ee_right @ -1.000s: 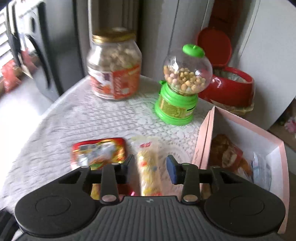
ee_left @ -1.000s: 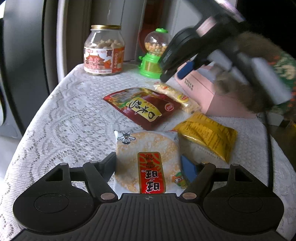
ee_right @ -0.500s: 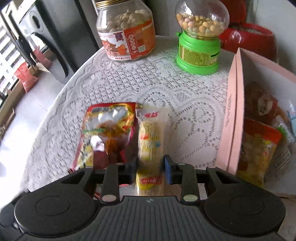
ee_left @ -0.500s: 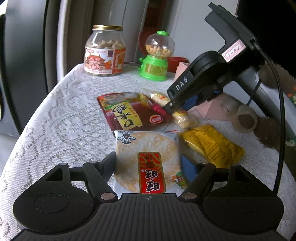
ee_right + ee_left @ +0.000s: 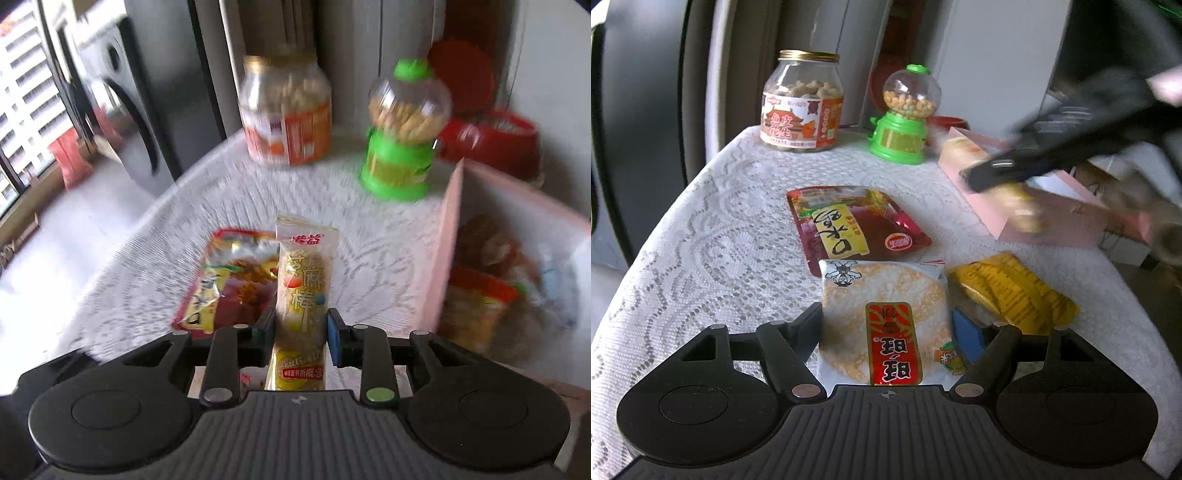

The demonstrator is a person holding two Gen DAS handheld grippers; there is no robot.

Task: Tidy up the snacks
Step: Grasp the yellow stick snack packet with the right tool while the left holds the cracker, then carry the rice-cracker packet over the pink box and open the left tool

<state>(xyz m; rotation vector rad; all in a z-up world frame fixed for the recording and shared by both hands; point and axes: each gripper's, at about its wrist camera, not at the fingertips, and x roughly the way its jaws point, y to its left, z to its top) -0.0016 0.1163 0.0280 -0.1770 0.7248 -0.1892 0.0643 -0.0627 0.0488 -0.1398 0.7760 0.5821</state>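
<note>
My right gripper (image 5: 301, 328) is shut on a long yellow snack stick pack (image 5: 303, 273) and holds it off the table. In the left wrist view that gripper (image 5: 993, 170) is a blur with the pack over the near wall of the pink box (image 5: 1052, 225). The open box (image 5: 447, 258) holds several packs. My left gripper (image 5: 888, 328) rests open on the table, its fingers either side of a flat rice cracker pack (image 5: 882, 295). A red pouch (image 5: 849, 221) and a yellow pack (image 5: 1008, 291) lie near it.
A white lace cloth (image 5: 720, 236) covers the rounded table. At the back stand a peanut jar (image 5: 801, 107) and a green candy dispenser (image 5: 905, 118). A red bin (image 5: 491, 140) sits behind the box. The table drops off at left and right.
My right gripper closed on the stick pack beside the red pouch, lifted it and carried it right toward the pink box. The left gripper and the rice cracker pack stayed put.
</note>
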